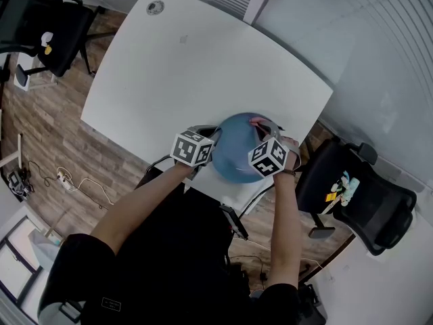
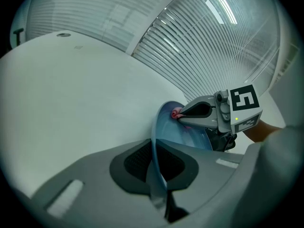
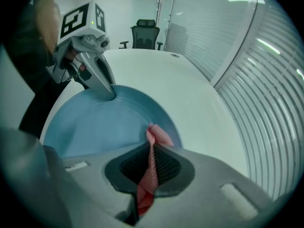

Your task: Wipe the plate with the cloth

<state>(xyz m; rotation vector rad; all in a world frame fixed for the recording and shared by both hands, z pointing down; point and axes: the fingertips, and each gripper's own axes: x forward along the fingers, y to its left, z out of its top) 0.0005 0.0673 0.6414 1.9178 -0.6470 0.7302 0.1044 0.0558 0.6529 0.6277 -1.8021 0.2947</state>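
A round blue plate [image 1: 235, 153] is held tilted over the near edge of the white table [image 1: 189, 66]. My left gripper [image 1: 211, 141] is shut on the plate's left rim. In the left gripper view the plate rim [image 2: 158, 141] runs edge-on between the pads. My right gripper [image 1: 261, 131] is shut on a pink-red cloth [image 1: 258, 121] at the plate's far right. In the right gripper view the cloth [image 3: 152, 167] is pinched between the pads, its end bunched against the plate's blue face [image 3: 104, 122]. The left gripper [image 3: 108, 93] bites the far rim there.
A black office chair [image 1: 40, 32] stands at the far left and another [image 1: 358, 195] to the right of the table. A glass wall with blinds [image 2: 204, 42] runs along the right. Cables [image 1: 74, 181] lie on the wooden floor. A round grommet [image 1: 155, 7] sits at the table's far end.
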